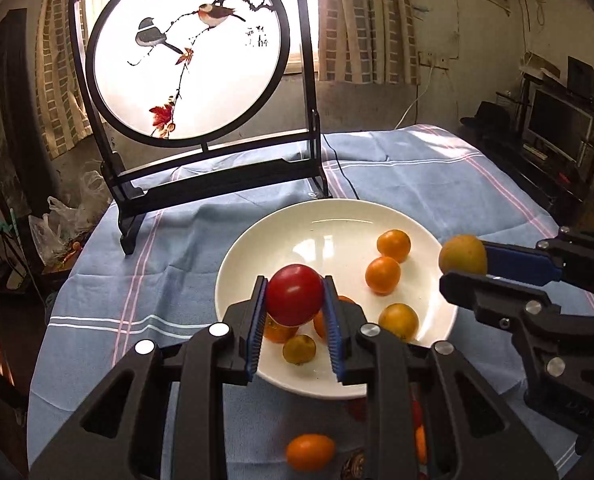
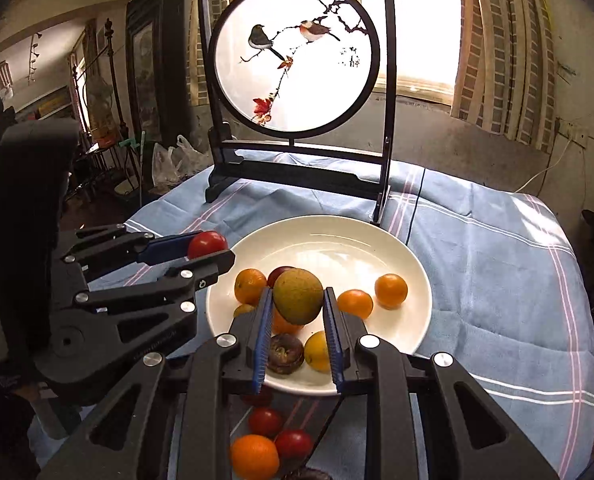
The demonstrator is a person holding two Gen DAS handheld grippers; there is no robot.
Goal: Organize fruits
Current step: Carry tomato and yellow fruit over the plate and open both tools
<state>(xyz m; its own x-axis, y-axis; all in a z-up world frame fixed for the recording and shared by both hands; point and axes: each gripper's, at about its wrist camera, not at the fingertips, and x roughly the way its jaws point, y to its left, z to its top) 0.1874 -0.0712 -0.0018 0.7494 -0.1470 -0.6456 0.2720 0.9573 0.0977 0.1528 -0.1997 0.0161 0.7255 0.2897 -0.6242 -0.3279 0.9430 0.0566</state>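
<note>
Blue-clothed worktop [image 1: 437, 184]: left gripper [image 1: 295, 300] clamps a red tomato [image 1: 295, 294], right gripper [image 2: 298, 300] a greenish fruit [image 2: 298, 296], both above the plate [image 1: 337, 216]

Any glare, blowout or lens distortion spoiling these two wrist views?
Left wrist: window backlight blows out the round bird screen, the white plate shows glare streaks, and fisheye bends the frame edges. Right wrist: same blown-out window and screen, dark vignetted corners.

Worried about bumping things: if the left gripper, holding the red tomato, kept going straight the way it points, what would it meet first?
Probably the white plate: the left gripper points down over it, toward the bare middle beside the small oranges. Depth is hard to judge.
</note>
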